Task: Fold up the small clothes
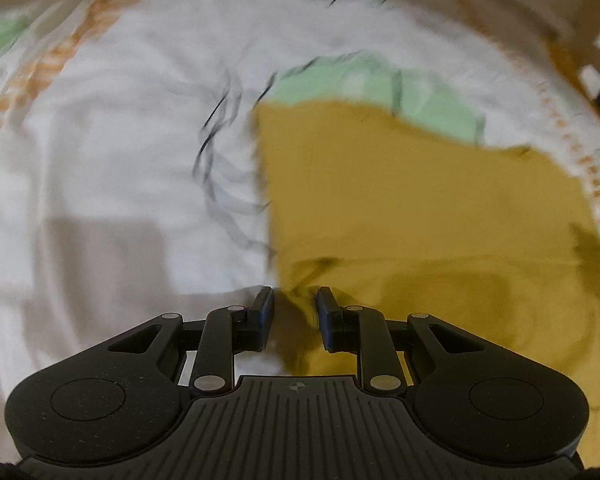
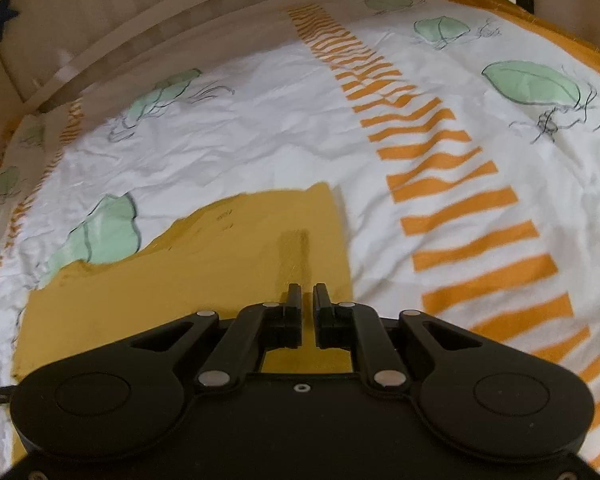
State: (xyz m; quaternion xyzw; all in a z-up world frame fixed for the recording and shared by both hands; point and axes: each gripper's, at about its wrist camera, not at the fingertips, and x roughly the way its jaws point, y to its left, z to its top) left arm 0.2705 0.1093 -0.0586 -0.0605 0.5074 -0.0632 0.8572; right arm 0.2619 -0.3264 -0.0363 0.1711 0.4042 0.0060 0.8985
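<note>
Mustard-yellow garment point(image 2: 204, 276) lies spread flat on a bed w/ a printed sheet point(image 2: 260, 128), both grippers low over its near edge. Left gripper point(image 1: 294, 312): fingers narrowed on a bunched tuck of yellow cloth at the garment's left near corner, apparently pinching it. Right gripper point(image 2: 307, 312): fingers narrow, a slim gap between them, nothing gripped; cloth lies flat beneath. No earlier frame, so only the stance is told.

To do the step well, you'd want the right fingers to bite the near hem cleanly, one layer-stack only, not the sheet under it. Judging by the layout, lift both corners level & carry them toward the far edge, keeping the hem taut btwn the grippers so the fold lands square.

Fabric looks like soft matte knit, limp, likely to sag or crease. Far edge is ragged & stepped; right edge straight. Sheet is crumpled white cotton w/ green leaf prints & orange stripes point(image 2: 452, 184). Wooden bed frame point(image 2: 140, 20) curves along the far side.
</note>
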